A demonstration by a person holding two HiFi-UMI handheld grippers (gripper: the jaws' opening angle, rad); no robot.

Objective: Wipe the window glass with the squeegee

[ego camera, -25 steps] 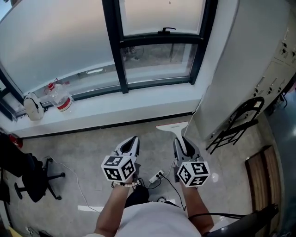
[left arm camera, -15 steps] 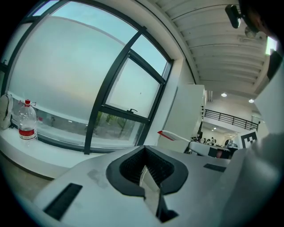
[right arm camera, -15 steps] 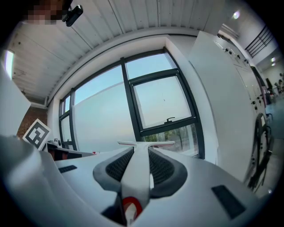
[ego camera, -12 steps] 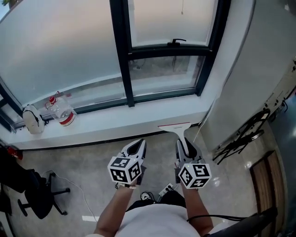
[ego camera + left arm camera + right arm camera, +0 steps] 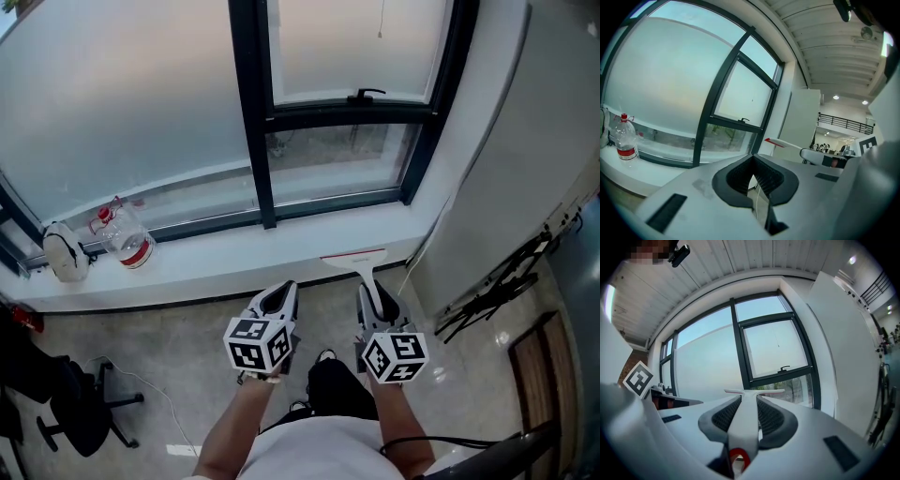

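My right gripper (image 5: pixel 374 292) is shut on the white handle of the squeegee (image 5: pixel 354 258), whose blade lies crosswise just short of the white sill (image 5: pixel 234 255). In the right gripper view the squeegee (image 5: pixel 752 401) runs up between the jaws toward the dark-framed window (image 5: pixel 773 350). The window glass (image 5: pixel 122 103) fills the upper part of the head view, with a smaller handled pane (image 5: pixel 347 47) at right. My left gripper (image 5: pixel 278 298) is beside the right one, shut with nothing in it; its jaws (image 5: pixel 757 180) meet in the left gripper view.
A clear plastic bottle with a red label (image 5: pixel 125 239) and a white object (image 5: pixel 64 251) stand on the sill at left. A white pillar (image 5: pixel 506 178) rises at right, with a black folding rack (image 5: pixel 497 281) beside it. A black office chair (image 5: pixel 66 412) is at lower left.
The person has stepped closer to the window. Both grippers and the squeegee have moved up toward the sill; the squeegee blade now reaches the sill's edge.
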